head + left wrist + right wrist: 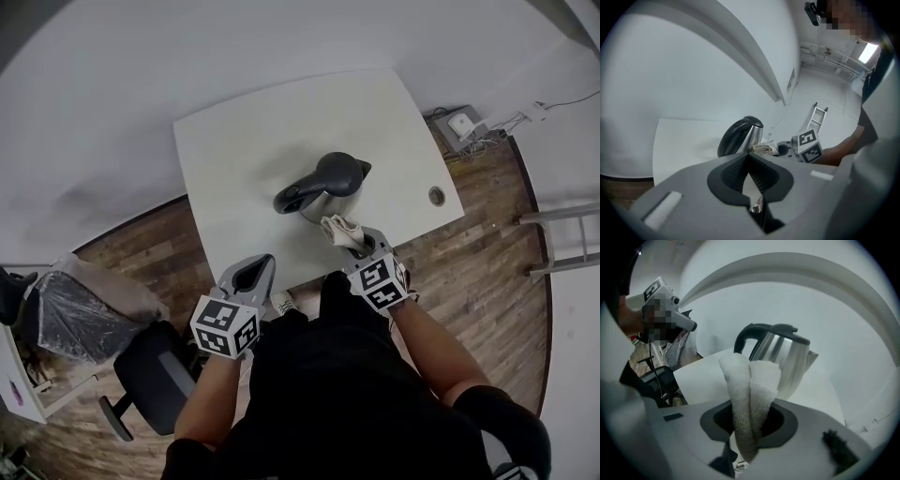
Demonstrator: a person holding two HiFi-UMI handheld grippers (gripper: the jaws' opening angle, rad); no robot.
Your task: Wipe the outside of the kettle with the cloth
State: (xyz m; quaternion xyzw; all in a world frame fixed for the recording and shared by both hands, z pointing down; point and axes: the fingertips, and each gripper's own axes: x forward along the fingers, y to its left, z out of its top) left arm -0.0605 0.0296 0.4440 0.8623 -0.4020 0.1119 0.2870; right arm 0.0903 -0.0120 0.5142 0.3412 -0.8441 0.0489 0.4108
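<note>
A steel kettle [323, 187] with a black lid and handle stands upright on the white table [244, 141], near its front edge. My right gripper [353, 242] is shut on a folded white cloth [341, 229], which sits just in front of the kettle's body. In the right gripper view the cloth [750, 380] sticks up out of the gripper [752, 402], with the kettle [780, 355] close behind it. My left gripper [261, 262] hangs over the table's front edge, left of the kettle, shut and empty. The left gripper view shows that gripper [749, 155], the kettle [740, 136] and the cloth [764, 149].
A black office chair [155, 375] and a plastic-wrapped bundle [80, 309] stand on the wooden floor at the left. The table has a cable hole [436, 196] near its right edge. A white box with cables [464, 125] and a ladder [562, 239] lie at the right.
</note>
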